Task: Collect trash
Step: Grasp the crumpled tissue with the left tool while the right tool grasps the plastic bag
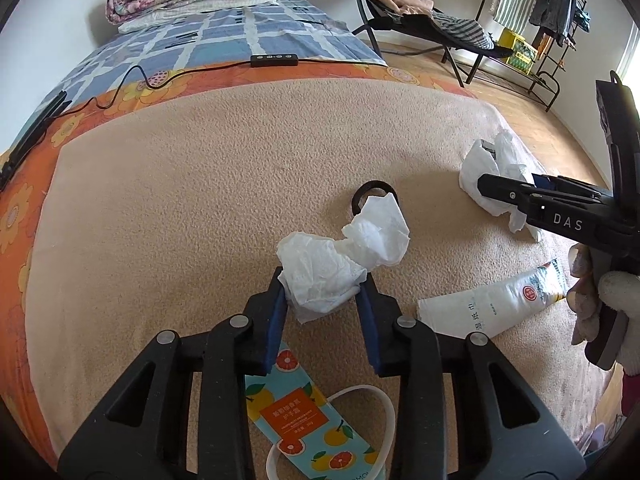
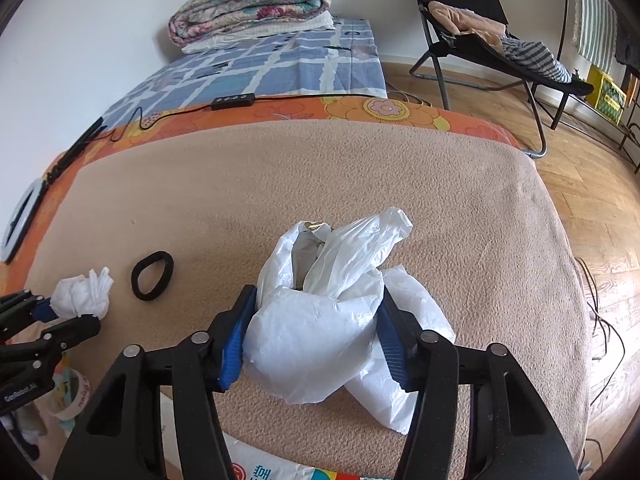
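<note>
A crumpled white tissue (image 1: 344, 256) lies on the beige blanket (image 1: 200, 200) with my left gripper (image 1: 322, 280) shut on it, both blue pads pressing its near end. The right wrist view shows the same tissue (image 2: 84, 290) at the far left, in the left gripper (image 2: 70, 314). A white plastic bag (image 2: 344, 256) with something dark inside its mouth sits near the bed's right edge. My right gripper (image 2: 316, 312) is shut on the bag's bulging lower part. In the left wrist view the bag (image 1: 484, 160) is partly hidden behind the right gripper (image 1: 508, 184).
A black hair tie (image 2: 152, 276) lies just behind the tissue. Near me are a white tissue pack (image 1: 492, 300), a citrus-printed tube (image 1: 304, 412) and a tape roll (image 2: 72, 396). A gloved hand (image 1: 616, 296) holds the right gripper. Folded quilts (image 2: 252, 8) lie at the bed's far end, with wooden floor (image 2: 592, 200) to its right.
</note>
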Demonstrator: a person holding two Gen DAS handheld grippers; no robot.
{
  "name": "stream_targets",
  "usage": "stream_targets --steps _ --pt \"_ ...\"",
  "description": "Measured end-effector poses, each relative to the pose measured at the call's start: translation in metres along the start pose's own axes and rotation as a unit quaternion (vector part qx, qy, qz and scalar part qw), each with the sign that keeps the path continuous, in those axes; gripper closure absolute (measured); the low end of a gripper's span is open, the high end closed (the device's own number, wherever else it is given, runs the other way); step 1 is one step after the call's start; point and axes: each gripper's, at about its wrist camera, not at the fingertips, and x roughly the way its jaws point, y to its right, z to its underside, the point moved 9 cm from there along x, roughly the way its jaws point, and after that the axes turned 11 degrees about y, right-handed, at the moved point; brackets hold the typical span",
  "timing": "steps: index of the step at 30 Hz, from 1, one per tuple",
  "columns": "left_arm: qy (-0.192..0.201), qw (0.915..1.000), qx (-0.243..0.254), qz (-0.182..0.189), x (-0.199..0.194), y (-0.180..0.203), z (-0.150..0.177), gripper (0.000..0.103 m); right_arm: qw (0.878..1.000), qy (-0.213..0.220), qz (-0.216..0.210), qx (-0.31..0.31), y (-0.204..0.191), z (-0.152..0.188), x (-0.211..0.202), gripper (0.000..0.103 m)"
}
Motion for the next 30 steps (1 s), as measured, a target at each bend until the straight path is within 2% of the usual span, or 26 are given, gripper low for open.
stream_targets --steps 3,11,22,30 --pt "0.005 1.0000 -0.004 0.001 -0.005 0.000 -0.001 0.070 1.000 0.009 0.002 -0.005 0.000 -0.003 -0.006 0.057" --pt "0.021 0.9998 -0.006 0.006 -0.032 0.007 -0.010 0.070 0.999 0.045 -0.012 0.002 -0.006 -0.023 -0.035 0.058" --pt "0.049 0.9987 0.008 0.012 -0.107 0.031 -0.016 0.070 0.996 0.071 -0.040 -0.020 -0.037 -0.029 -0.102 0.058" --pt "0.063 0.9978 0.014 0.020 -0.163 0.046 -0.003 0.070 0.993 0.089 -0.057 -0.056 -0.067 -0.022 -0.163 0.058"
